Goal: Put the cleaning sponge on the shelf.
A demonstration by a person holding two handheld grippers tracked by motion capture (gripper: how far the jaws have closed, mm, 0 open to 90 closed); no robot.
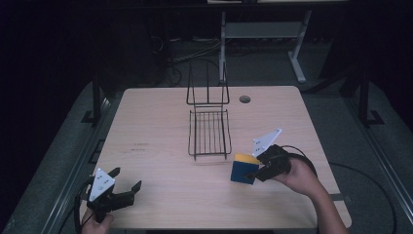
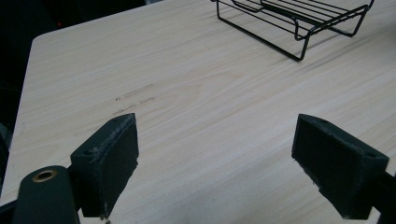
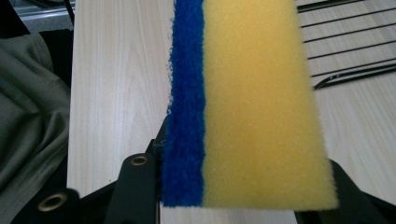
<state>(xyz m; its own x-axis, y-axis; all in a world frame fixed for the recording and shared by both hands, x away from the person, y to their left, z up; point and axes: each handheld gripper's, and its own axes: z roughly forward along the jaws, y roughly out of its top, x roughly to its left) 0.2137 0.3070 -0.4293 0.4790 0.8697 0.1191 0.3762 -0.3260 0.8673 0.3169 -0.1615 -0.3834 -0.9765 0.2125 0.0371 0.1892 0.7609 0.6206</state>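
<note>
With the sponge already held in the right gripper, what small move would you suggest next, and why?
Probably carry the sponge forward and to the person's left, toward the black wire rack. The right gripper is shut on the sponge and holds it off the table just short of the rack's near corner, and the rack's tray looks empty. The left gripper hangs open over bare wood, far from both.

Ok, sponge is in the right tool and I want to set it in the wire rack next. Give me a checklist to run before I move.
1. Right tool shut on the sponge: ok, foam sits between both jaws in the right gripper view.
2. Sponge lifted off the table: cannot tell.
3. Wire rack tray free of other things: ok.
4. Path from sponge to rack unobstructed: ok, bare tabletop between them.
5. Left tool out of the way: ok, open, at the near left corner.
6. Rack upright and flat on the table: ok.
</note>
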